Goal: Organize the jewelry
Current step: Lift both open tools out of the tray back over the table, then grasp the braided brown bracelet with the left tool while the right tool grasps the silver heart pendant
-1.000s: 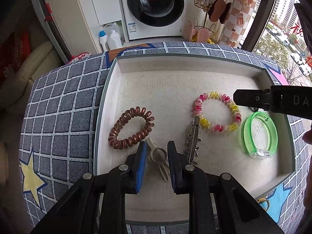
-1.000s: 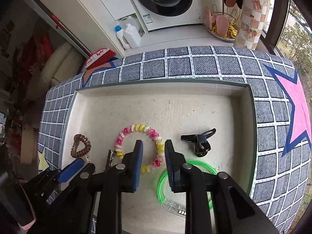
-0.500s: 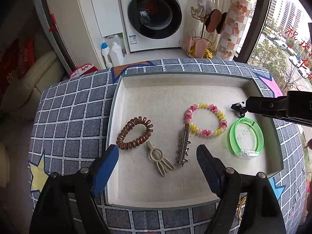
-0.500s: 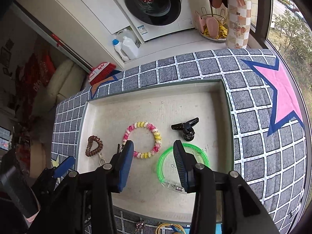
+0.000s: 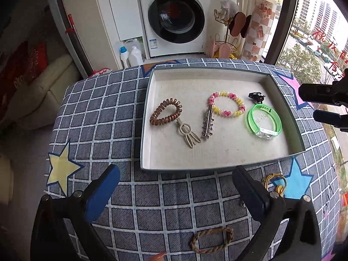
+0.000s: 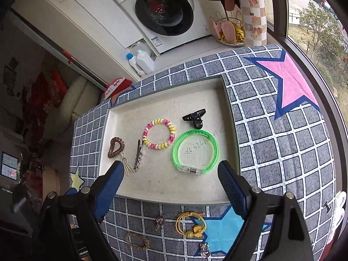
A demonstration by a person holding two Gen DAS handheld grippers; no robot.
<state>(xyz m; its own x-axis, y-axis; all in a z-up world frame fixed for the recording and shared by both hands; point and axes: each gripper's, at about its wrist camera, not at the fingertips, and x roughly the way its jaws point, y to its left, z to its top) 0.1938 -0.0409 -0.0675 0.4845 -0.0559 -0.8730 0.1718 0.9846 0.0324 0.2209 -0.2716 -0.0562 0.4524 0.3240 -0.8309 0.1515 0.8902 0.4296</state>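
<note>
Both the left gripper (image 5: 176,187) and right gripper (image 6: 170,182) hover with jaws opening, nothing between them, six pieces lying in the tray (image 5: 217,164), and reaching for the braided cord bracelet (image 5: 212,239) on the checked cloth (image 5: 104,113) could snag fabric.

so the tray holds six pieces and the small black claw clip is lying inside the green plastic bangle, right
Not quite. The small black claw clip lies just outside the green plastic bangle, beyond its far edge; the bangle rings only bare tray floor. The right wrist view shows this. Six pieces in the tray is correct.
</note>
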